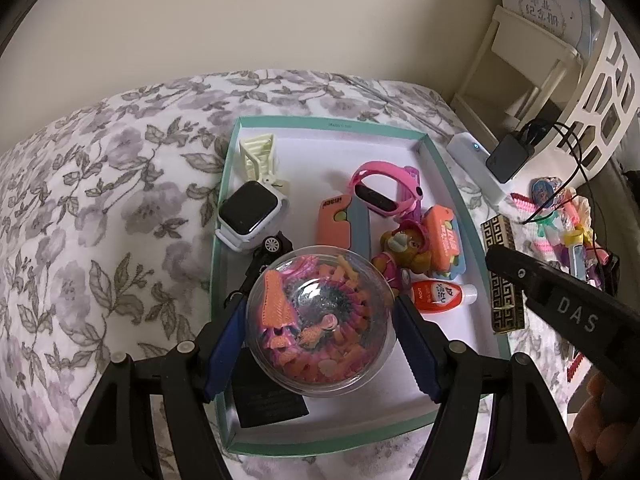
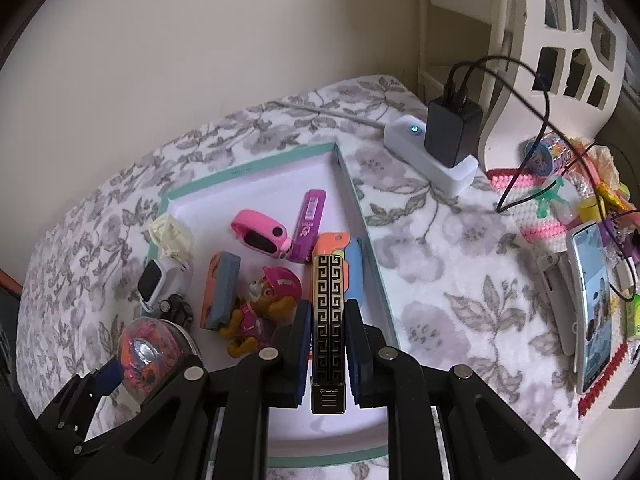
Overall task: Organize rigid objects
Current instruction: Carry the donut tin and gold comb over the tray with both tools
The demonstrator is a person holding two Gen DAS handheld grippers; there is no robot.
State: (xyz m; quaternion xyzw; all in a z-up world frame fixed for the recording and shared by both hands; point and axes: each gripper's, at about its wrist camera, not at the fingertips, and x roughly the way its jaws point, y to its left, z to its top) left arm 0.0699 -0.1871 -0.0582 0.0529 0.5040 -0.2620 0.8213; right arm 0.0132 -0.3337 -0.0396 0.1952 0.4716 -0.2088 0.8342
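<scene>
A clear plastic ball filled with orange and pink bits hangs over the near part of the teal-rimmed white tray. My left gripper is shut on it, one blue pad on each side. In the right wrist view the ball shows at lower left. A slim black box with a gold key pattern stands on end between the pads of my right gripper, which is shut on it. That box hangs over the tray's right rim.
In the tray lie a white smartwatch, a cream hair clip, a pink watch, a pup figure, a small orange-labelled bottle and a toy car. A power strip with a charger and a phone sit to the right.
</scene>
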